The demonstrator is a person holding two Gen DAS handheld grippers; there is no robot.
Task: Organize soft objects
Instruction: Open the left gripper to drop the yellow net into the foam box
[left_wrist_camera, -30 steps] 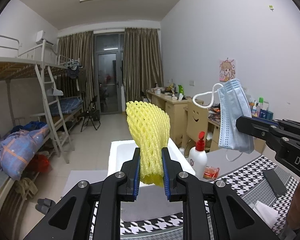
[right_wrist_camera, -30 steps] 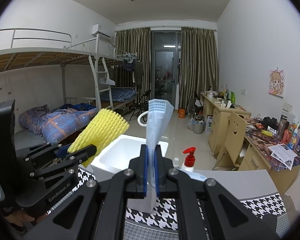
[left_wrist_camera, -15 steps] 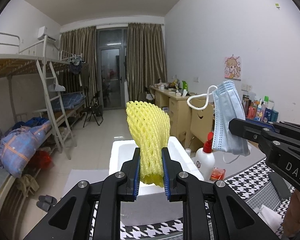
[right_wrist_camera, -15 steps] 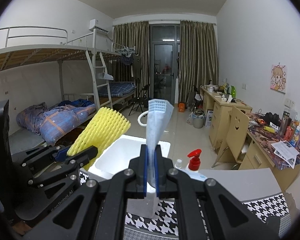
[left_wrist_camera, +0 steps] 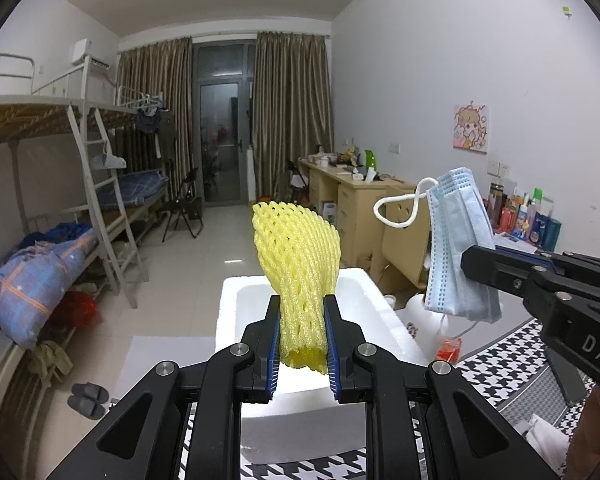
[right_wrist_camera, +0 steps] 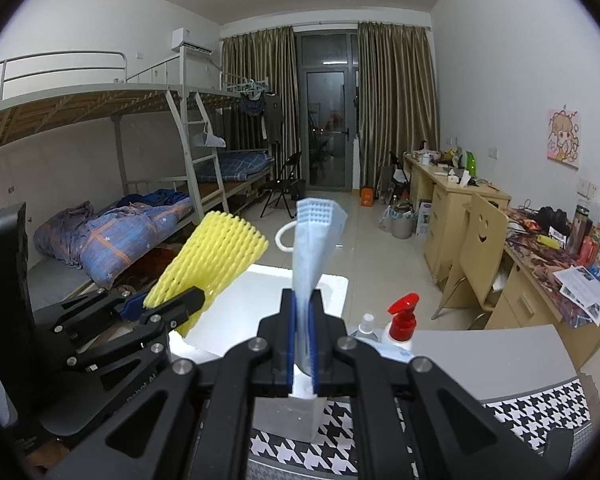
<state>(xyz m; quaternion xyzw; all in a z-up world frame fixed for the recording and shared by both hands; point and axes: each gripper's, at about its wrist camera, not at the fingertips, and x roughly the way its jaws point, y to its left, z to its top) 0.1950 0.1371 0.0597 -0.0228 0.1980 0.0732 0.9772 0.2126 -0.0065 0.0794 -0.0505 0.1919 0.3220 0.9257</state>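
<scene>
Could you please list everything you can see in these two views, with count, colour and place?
foam net: one, yellow, clamped upright in the left tongs, above the box
face mask: one, pale blue with white ear loops, clamped in the right tongs
foam box: one, white, open, on the table ahead
pump bottle: one, white with red pump, right of the box
small bottle: one, clear, beside the pump bottle
tablecloth: one, black and white houndstooth, on the table
bunk beds: white frames, left wall
desks: pale wood, right wall
curtains: brown, far end
left tongs: black, blue pads, shut on the net
right tongs: black, blue pads, shut on the mask
</scene>
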